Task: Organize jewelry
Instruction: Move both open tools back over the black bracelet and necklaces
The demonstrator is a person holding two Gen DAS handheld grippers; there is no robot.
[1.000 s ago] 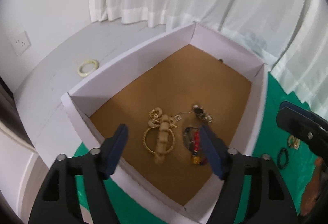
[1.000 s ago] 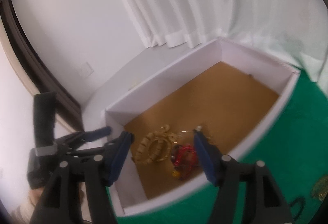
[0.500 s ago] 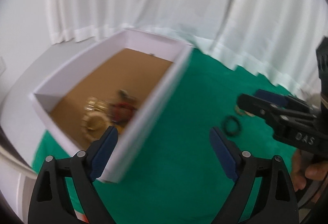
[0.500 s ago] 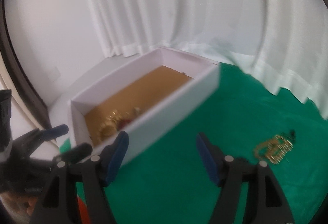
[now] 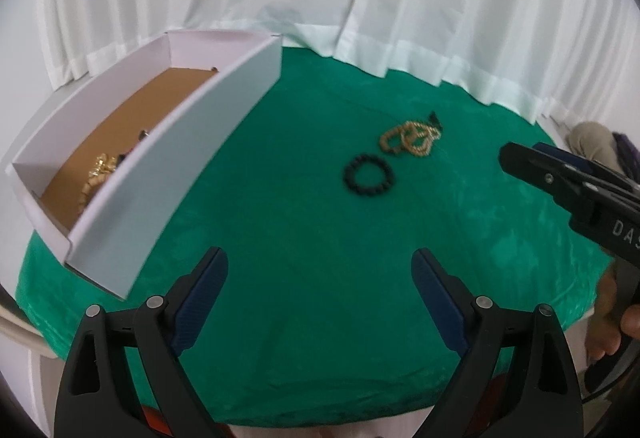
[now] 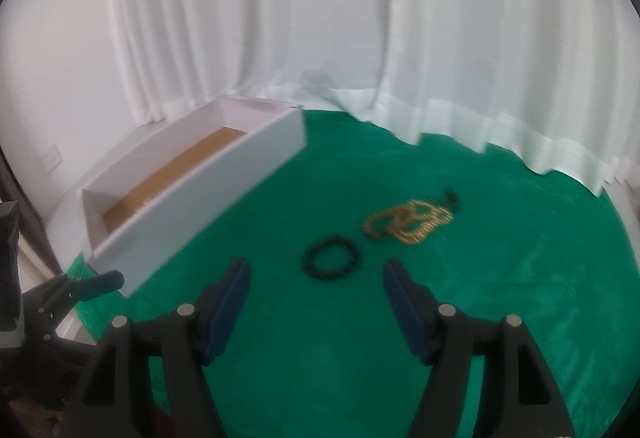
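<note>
Both grippers hang above the green cloth [image 5: 320, 238] with nothing between their fingers; the left gripper [image 5: 320, 278] has its jaws spread wide and released, and the right gripper [image 6: 316, 292] is likewise released and empty, jaws apart. In the left wrist view the right gripper shows side-on at about three o'clock, too edge-on there to judge its gap.

The white box [image 5: 176, 157] sits at about ten o'clock in both views, its brown floor already holding some pieces; gold and pale beaded jewelry [image 5: 98, 173] lies at its near end, half hidden behind the near wall. Two lots are left on the cloth; a black bead bracelet [image 6: 330, 258] lies flat just ahead of the right gripper at twelve o'clock, and a gold tangle of chains [image 6: 408, 224] lies just beyond it toward one o'clock, near but seemingly not touching it; a small dark bit [image 6: 452, 195] sits at the tangle's far edge, too blurred to name.

The step in hand looks like the reach for the next loose piece, with the sorting partly done. The black bracelet seems the natural pick for the right gripper; the move calls for lowering the fingers to the cloth so one pad goes inside the ring and one outside, then closing on the beads without pinching the fabric; the gold tangle may snag or trail when lifted.
</note>
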